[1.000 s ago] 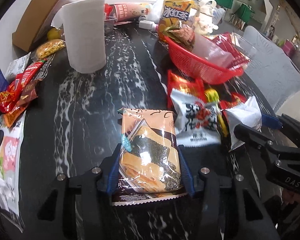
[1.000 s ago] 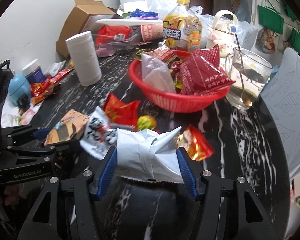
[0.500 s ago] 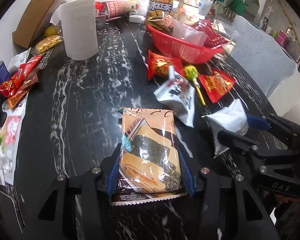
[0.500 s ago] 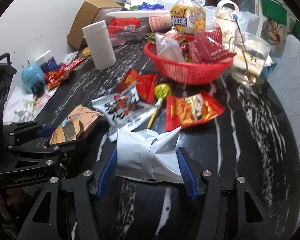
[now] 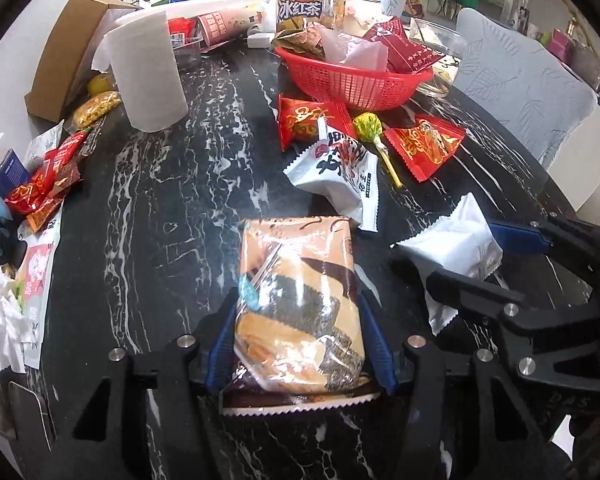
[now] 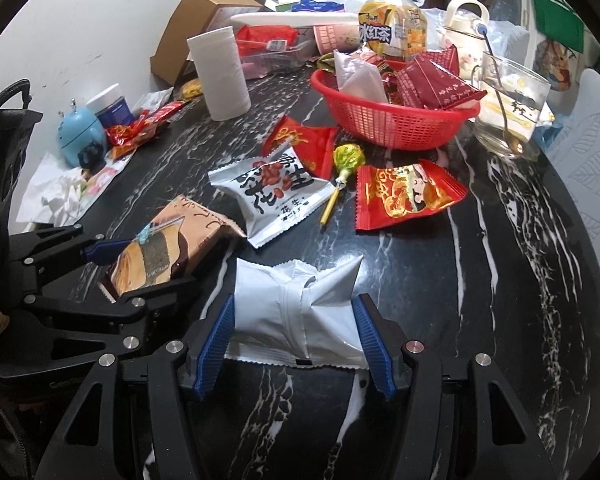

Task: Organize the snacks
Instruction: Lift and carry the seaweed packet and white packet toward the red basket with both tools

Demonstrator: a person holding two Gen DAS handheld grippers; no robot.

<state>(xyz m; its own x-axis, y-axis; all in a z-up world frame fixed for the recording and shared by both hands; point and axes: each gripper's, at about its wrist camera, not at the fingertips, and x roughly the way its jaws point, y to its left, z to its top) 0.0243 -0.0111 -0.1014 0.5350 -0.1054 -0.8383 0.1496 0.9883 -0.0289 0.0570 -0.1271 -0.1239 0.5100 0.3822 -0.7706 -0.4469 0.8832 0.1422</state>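
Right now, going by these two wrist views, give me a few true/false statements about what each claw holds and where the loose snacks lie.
1. The left claw grips a seaweed roll packet. True.
2. The right claw is empty. False: it clamps a plain white packet.
3. The lollipop lies inside the red basket. False: it lies on the table in front of it.
4. The paper towel roll stands upright. True.
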